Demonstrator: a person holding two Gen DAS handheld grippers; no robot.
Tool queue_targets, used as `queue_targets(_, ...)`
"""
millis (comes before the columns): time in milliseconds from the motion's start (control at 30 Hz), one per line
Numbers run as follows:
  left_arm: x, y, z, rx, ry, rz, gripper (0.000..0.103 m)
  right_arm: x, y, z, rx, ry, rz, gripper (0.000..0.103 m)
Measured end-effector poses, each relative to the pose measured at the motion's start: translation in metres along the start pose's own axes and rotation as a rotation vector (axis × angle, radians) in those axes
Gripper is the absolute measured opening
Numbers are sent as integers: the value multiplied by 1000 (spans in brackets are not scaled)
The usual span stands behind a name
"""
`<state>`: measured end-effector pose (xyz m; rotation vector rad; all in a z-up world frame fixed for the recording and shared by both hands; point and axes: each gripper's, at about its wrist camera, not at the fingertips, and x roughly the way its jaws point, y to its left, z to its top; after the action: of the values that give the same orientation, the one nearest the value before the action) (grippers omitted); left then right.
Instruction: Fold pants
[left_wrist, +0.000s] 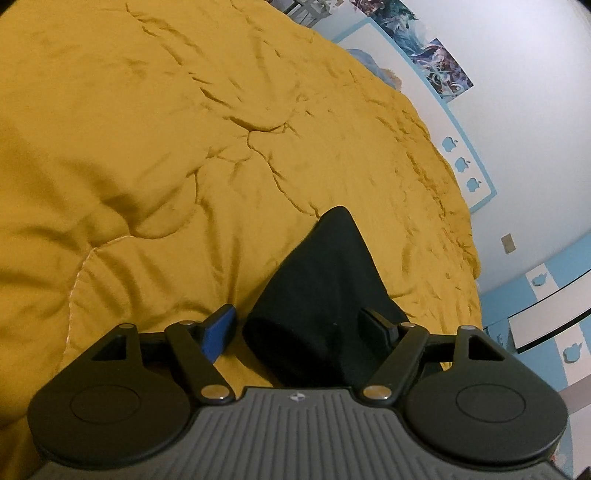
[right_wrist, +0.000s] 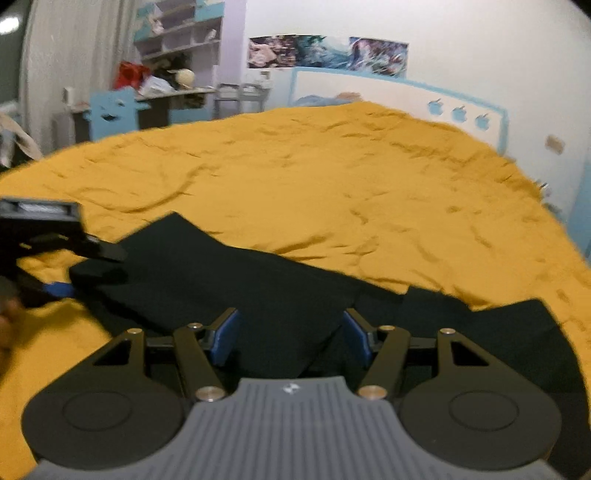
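My left gripper (left_wrist: 301, 325) stands wide open, holding nothing; the folded end of the black pants (left_wrist: 325, 295) lies between its fingers, nearer my right-hand pad and clear of the blue one. The pants look folded at least 1 time on the yellow bedspread (left_wrist: 147, 129), with another fold or a final tidy probably left. My right gripper (right_wrist: 291, 338) hangs open over the pants (right_wrist: 236, 291); a cloth corner pokes up between its 2 fingers, ungripped.
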<state>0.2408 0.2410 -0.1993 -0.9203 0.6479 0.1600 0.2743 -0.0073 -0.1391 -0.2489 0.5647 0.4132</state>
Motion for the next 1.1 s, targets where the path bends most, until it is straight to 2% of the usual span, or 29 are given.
queue_targets(67,-2,4,0,-23,-4,-13,88,19,9,-7,-37,101,-3,52)
queue_targets(100,-2,3,1,-30,-5,-15,88,21,11,-10,-48,99,-4,51)
queue_targets(200,0,-3,1,0,5,-5,96,7,1,-5,-4,55,33,50)
queue_targets(300,1,-7,0,13,0,-11,97,-13,-13,1,64,-1,37,51)
queue_targets(467,1,-5,2,-55,-17,-16,94,-40,-43,-1,135,-41,-21,52)
queue_targets(633,-1,-11,-1,-56,-47,22,59,-44,-78,-13,211,0,-71,52)
queue_targets(667,-2,-11,-2,-58,-49,28,46,-45,-83,-14,222,13,-80,52)
queue_targets(767,-3,-9,-2,-72,-45,31,32,-42,-92,-19,237,52,-94,53)
queue_targets(867,-6,-14,-2,-45,-44,39,17,-35,-95,-23,253,92,-97,54)
queue_targets(1100,-17,-34,-1,33,-71,47,12,-34,-96,-27,274,93,-88,54)
